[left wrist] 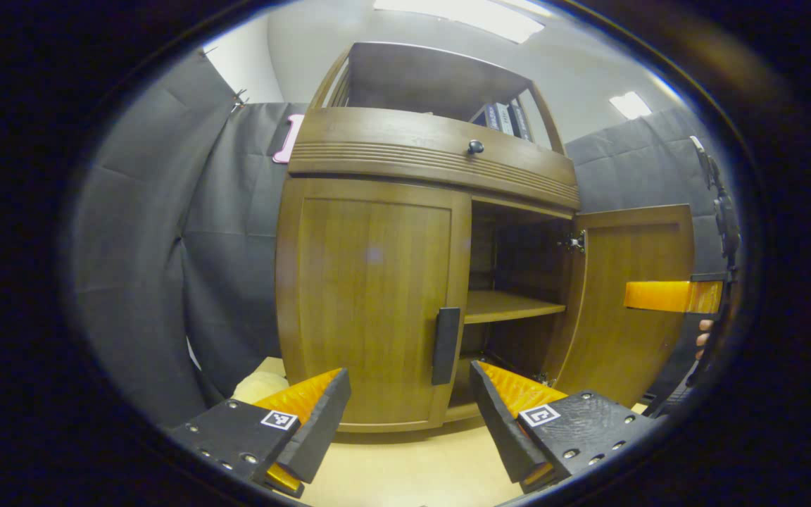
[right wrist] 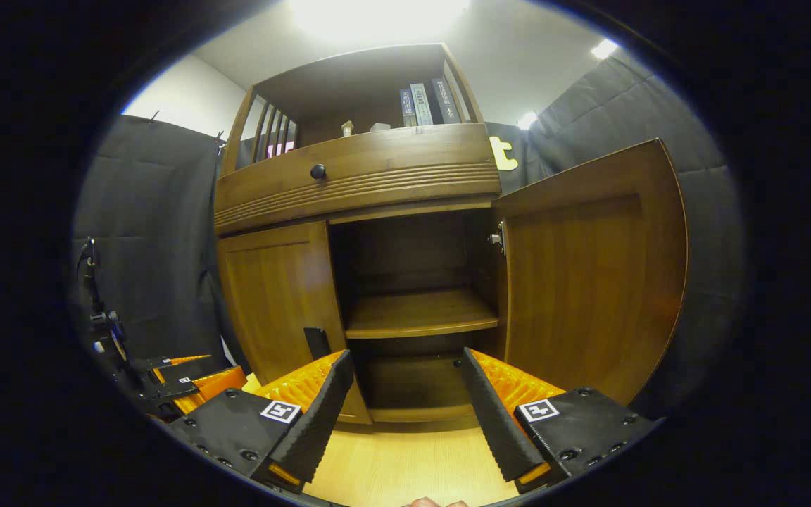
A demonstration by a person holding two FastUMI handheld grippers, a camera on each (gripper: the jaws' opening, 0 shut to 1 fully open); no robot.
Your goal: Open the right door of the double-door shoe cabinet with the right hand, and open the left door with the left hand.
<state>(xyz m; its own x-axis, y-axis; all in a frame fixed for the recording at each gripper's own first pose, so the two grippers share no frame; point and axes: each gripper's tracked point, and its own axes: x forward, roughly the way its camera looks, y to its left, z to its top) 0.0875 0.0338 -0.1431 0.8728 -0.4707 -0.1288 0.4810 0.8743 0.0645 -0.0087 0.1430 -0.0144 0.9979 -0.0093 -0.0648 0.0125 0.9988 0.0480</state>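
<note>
The right door [right wrist: 588, 274] stands wide open at the right of the frame, the left door [left wrist: 370, 296] in the middle is shut, so next the left gripper [left wrist: 405, 401], released like the right gripper [right wrist: 402, 394], must pinch the dark handle [left wrist: 445, 345]

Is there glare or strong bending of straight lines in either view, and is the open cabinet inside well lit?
Left gripper view: the left door bulges like a barrel, and the ceiling lights are bright. Right gripper view: a ceiling light washes out the top, the right door curves, and the inside above the shelf is dim.
</note>
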